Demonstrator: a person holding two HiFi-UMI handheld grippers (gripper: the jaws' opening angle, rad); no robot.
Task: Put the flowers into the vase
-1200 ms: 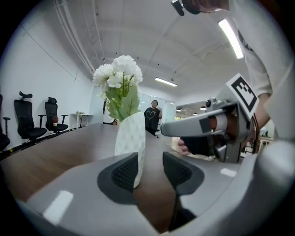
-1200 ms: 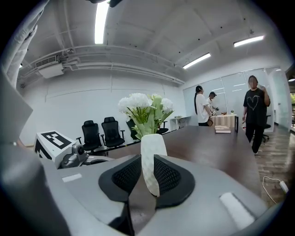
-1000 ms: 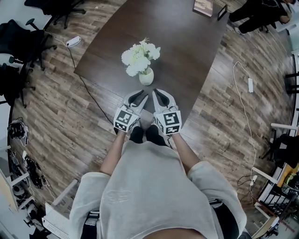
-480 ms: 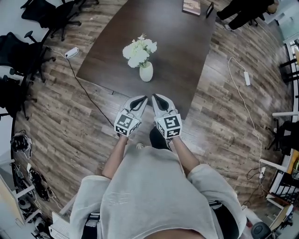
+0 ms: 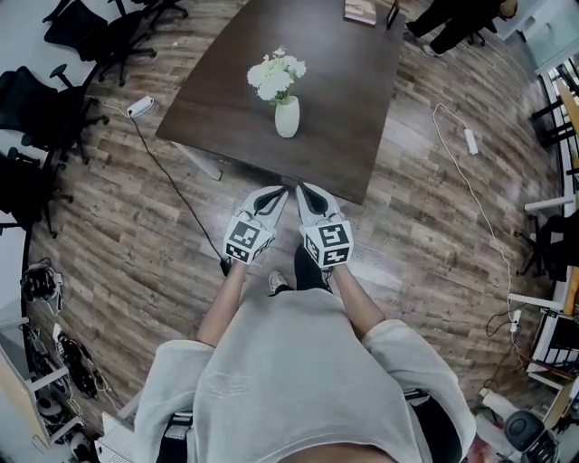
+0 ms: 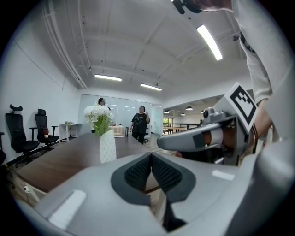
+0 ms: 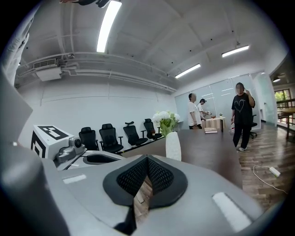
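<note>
A white vase [image 5: 287, 117] stands on the dark table [image 5: 335, 99] with white flowers [image 5: 275, 76] upright in it. The vase [image 6: 107, 146] and flowers [image 6: 98, 116] show left of centre in the left gripper view, and the same vase [image 7: 173, 145] and flowers [image 7: 166, 118] sit mid-frame in the right gripper view. My left gripper [image 5: 280, 192] and right gripper [image 5: 301, 188] hang side by side over the floor, short of the table's near edge. Both are shut with nothing between the pads.
Black office chairs [image 5: 54, 81] stand at the left. A power strip [image 5: 141, 80] with its cable lies near the table's corner, and another cable [image 5: 470, 140] runs on the floor at the right. A book [image 5: 360, 11] rests at the table's far end. Two people [image 7: 239, 115] stand beyond the table.
Both grippers have drawn back from the table's near edge to over the floor. The vase with flowers now sits farther from them. The person has stepped back.
</note>
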